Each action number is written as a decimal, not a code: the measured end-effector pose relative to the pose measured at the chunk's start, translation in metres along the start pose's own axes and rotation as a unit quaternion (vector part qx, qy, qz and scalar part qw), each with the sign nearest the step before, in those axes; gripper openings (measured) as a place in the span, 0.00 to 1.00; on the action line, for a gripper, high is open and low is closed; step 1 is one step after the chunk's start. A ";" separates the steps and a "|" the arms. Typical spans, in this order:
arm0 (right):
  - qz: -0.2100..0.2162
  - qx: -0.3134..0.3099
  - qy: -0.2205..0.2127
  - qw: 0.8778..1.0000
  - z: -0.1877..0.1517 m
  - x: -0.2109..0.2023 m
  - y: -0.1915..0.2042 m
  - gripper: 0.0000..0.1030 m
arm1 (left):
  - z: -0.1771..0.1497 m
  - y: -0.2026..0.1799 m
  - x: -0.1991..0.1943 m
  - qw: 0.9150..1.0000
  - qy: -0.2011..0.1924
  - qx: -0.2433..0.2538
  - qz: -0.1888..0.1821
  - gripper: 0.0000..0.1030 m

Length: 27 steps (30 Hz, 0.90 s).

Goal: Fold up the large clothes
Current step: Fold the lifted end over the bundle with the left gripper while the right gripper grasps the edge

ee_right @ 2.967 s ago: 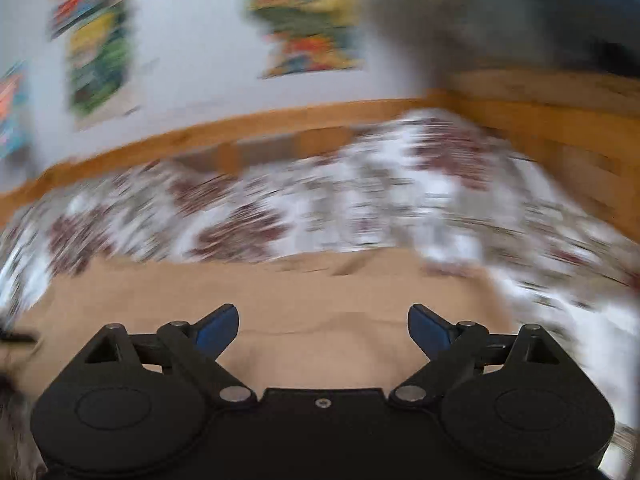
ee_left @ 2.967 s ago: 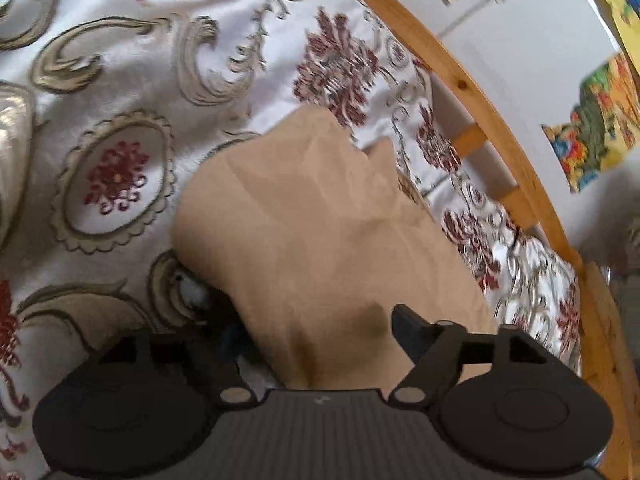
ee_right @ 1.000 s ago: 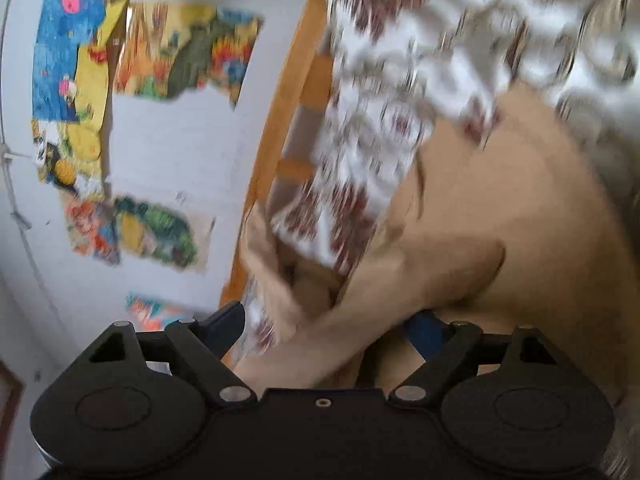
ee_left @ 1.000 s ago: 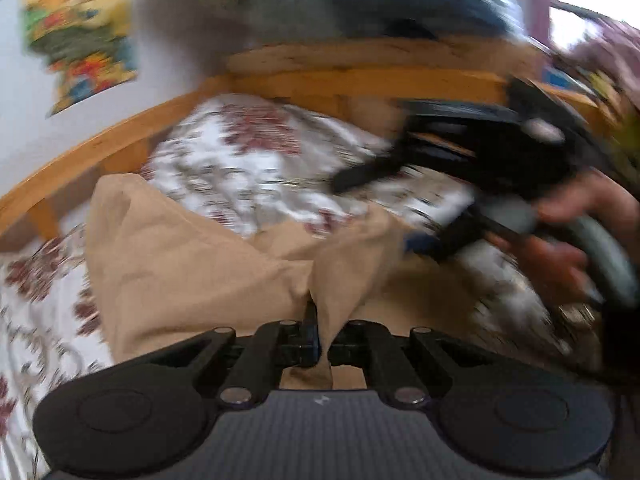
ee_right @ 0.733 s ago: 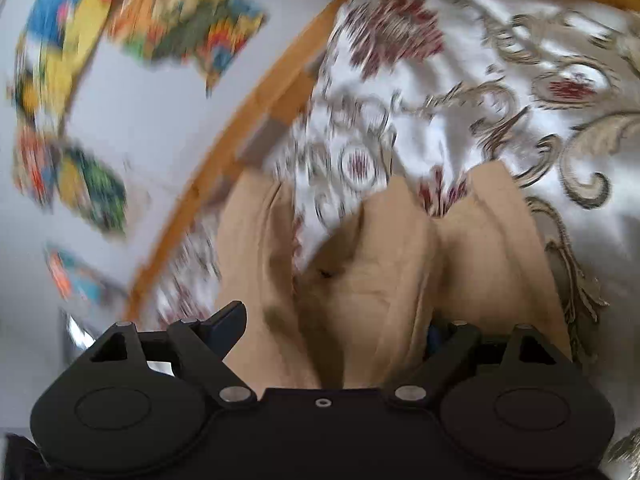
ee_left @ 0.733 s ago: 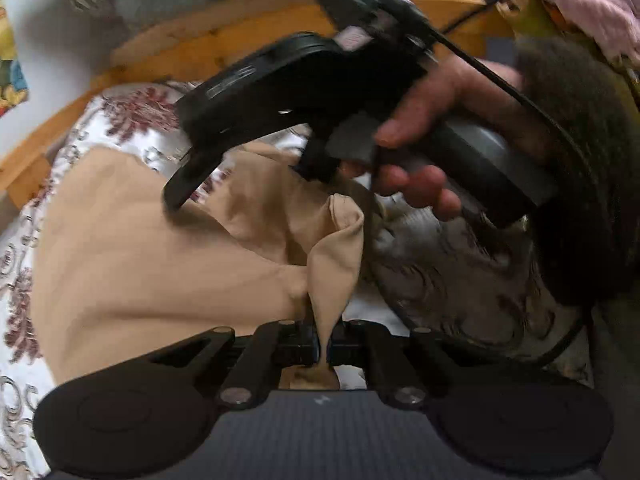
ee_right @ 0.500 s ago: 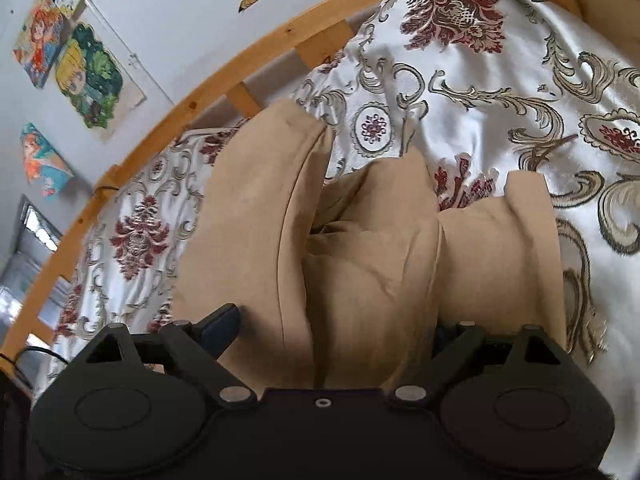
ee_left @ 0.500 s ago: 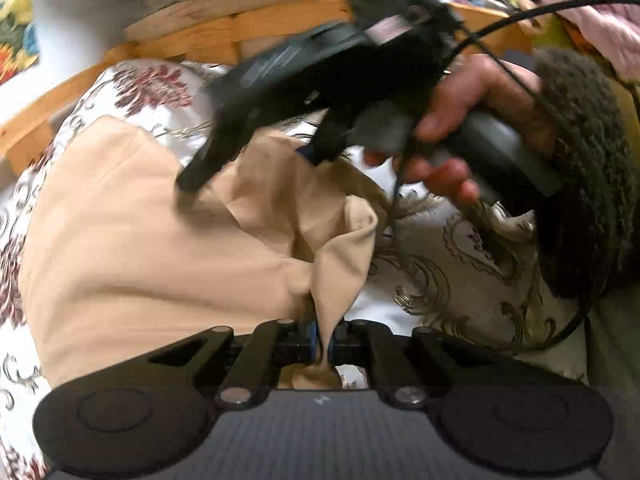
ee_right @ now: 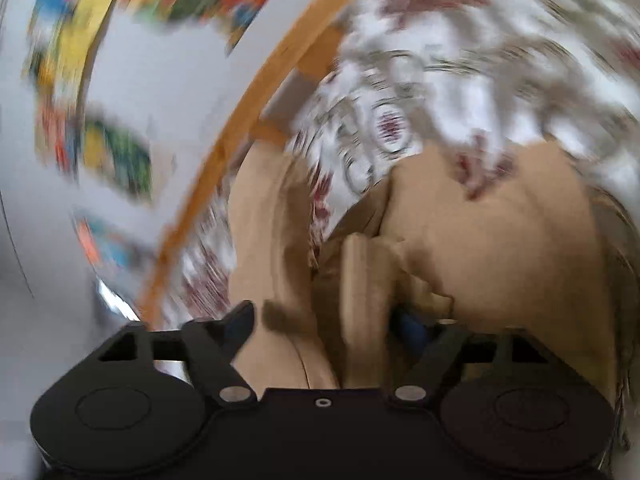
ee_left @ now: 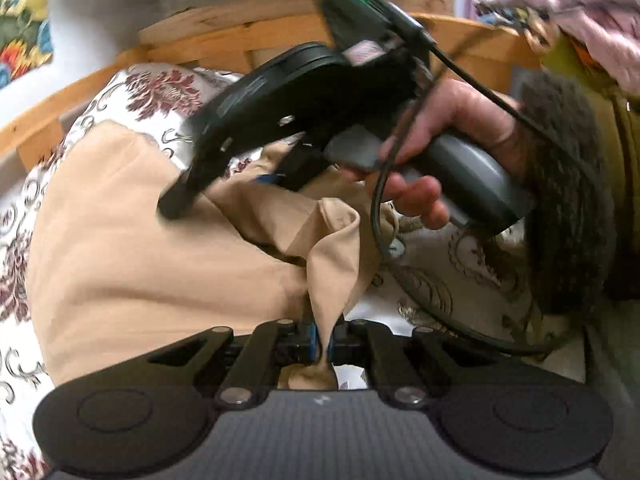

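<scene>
- bed point(ee_left: 168, 92): wooden frame, white floral cover
- tan garment point(ee_left: 140, 248): bunched on the bed cover, folds raised between both tongs
- right hand point(ee_left: 436, 136): grips the handle of the right tongs point(ee_right: 324, 320); jaws closing, fabric folds between them, pads not yet pressing
- left tongs point(ee_left: 322, 340): clenched on a pinched fold of tan garment near its edge
</scene>
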State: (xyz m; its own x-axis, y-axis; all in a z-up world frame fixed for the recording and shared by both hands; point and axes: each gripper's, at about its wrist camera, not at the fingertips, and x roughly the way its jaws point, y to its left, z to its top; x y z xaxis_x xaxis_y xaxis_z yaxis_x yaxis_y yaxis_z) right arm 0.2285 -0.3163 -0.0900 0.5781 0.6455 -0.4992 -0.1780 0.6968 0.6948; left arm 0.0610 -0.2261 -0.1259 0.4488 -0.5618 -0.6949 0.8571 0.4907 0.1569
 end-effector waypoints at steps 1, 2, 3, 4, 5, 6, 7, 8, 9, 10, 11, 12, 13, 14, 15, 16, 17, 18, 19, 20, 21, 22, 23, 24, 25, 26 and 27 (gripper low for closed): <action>-0.012 -0.028 0.003 1.000 -0.003 0.004 0.009 0.58 | -0.002 -0.002 0.001 1.000 0.000 0.006 0.004 0.04; -0.028 -0.053 0.003 0.998 -0.007 0.007 0.017 0.57 | -0.003 -0.004 0.002 1.000 0.000 0.009 0.007 0.04; -0.040 -0.069 0.001 0.997 -0.010 0.009 0.022 0.50 | -0.004 -0.005 0.002 1.000 -0.001 0.009 0.007 0.05; -0.045 -0.078 -0.004 0.996 -0.012 0.009 0.023 0.35 | -0.004 -0.004 0.002 1.000 -0.003 0.005 0.006 0.09; -0.050 -0.081 -0.012 0.995 -0.014 0.005 0.022 0.27 | -0.004 -0.003 0.000 1.000 -0.006 -0.005 0.001 0.12; -0.048 -0.075 -0.021 0.996 -0.015 -0.001 0.019 0.21 | -0.004 0.001 -0.002 1.000 -0.010 -0.018 -0.009 0.22; -0.044 -0.068 -0.030 0.996 -0.016 -0.005 0.017 0.17 | -0.005 0.004 -0.005 0.999 -0.015 -0.033 -0.020 0.32; -0.046 -0.068 -0.039 0.996 -0.016 -0.009 0.017 0.14 | -0.007 0.008 -0.010 0.998 -0.020 -0.050 -0.029 0.38; -0.052 -0.076 -0.046 0.995 -0.017 -0.010 0.019 0.12 | -0.010 0.012 -0.014 0.997 -0.024 -0.067 -0.036 0.50; -0.059 -0.089 -0.053 0.993 -0.018 -0.010 0.023 0.11 | -0.012 0.016 -0.019 0.995 -0.030 -0.083 -0.041 0.57; -0.069 -0.106 -0.059 0.990 -0.020 -0.010 0.028 0.10 | -0.016 0.021 -0.027 0.993 -0.041 -0.102 -0.043 0.60; -0.079 -0.119 -0.064 0.988 -0.019 -0.006 0.034 0.10 | -0.020 0.027 -0.034 0.990 -0.050 -0.121 -0.046 0.64; -0.089 -0.131 -0.072 0.985 -0.021 -0.008 0.037 0.09 | -0.024 0.034 -0.043 0.987 -0.059 -0.141 -0.048 0.65; -0.099 -0.140 -0.080 0.982 -0.020 -0.006 0.043 0.09 | -0.027 0.041 -0.051 0.984 -0.069 -0.160 -0.048 0.65; -0.106 -0.150 -0.088 0.979 -0.020 -0.009 0.045 0.09 | -0.030 0.049 -0.059 0.979 -0.080 -0.181 -0.045 0.68; -0.114 -0.157 -0.097 0.976 -0.020 -0.012 0.048 0.09 | -0.033 0.056 -0.066 0.974 -0.086 -0.206 -0.035 0.73; -0.127 -0.166 -0.103 0.972 -0.020 -0.018 0.052 0.08 | -0.036 0.065 -0.074 0.967 -0.096 -0.237 -0.022 0.74; -0.143 -0.177 -0.108 0.968 -0.020 -0.023 0.055 0.08 | -0.038 0.073 -0.081 0.959 -0.108 -0.262 -0.015 0.77; -0.159 -0.193 -0.116 0.961 -0.020 -0.030 0.061 0.08 | -0.041 0.081 -0.087 0.950 -0.121 -0.286 -0.013 0.80; -0.172 -0.207 -0.125 0.955 -0.021 -0.036 0.066 0.08 | -0.043 0.090 -0.091 0.941 -0.132 -0.311 -0.010 0.81; -0.189 -0.220 -0.132 0.948 -0.021 -0.042 0.069 0.08 | -0.044 0.098 -0.093 0.932 -0.136 -0.335 -0.002 0.82; -0.219 -0.233 -0.143 0.937 -0.021 -0.048 0.070 0.07 | -0.044 0.105 -0.091 0.926 -0.132 -0.354 0.009 0.82; -0.256 -0.245 -0.154 0.922 -0.020 -0.053 0.068 0.07 | -0.043 0.109 -0.086 0.923 -0.122 -0.364 0.023 0.82; -0.272 -0.245 -0.159 0.917 -0.017 -0.061 0.061 0.07 | -0.041 0.113 -0.080 0.922 -0.107 -0.370 0.041 0.82; -0.247 -0.212 -0.158 0.932 -0.013 -0.069 0.047 0.07 | -0.040 0.116 -0.072 0.923 -0.095 -0.370 0.050 0.82; -0.226 -0.179 -0.154 0.945 -0.011 -0.072 0.036 0.07 | -0.042 0.119 -0.063 0.926 -0.080 -0.365 0.055 0.82; -0.228 -0.167 -0.147 0.948 -0.012 -0.070 0.029 0.07 | -0.044 0.119 -0.054 0.928 -0.068 -0.363 0.059 0.81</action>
State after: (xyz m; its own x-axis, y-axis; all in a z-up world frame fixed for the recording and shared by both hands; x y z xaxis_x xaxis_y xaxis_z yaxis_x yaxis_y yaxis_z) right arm 0.1734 -0.3376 -0.0411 0.8438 0.1725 -0.5081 -0.0696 0.9741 0.2151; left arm 0.1278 -0.1080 -0.1001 0.5981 -0.5309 -0.6003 0.4270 0.8450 -0.3219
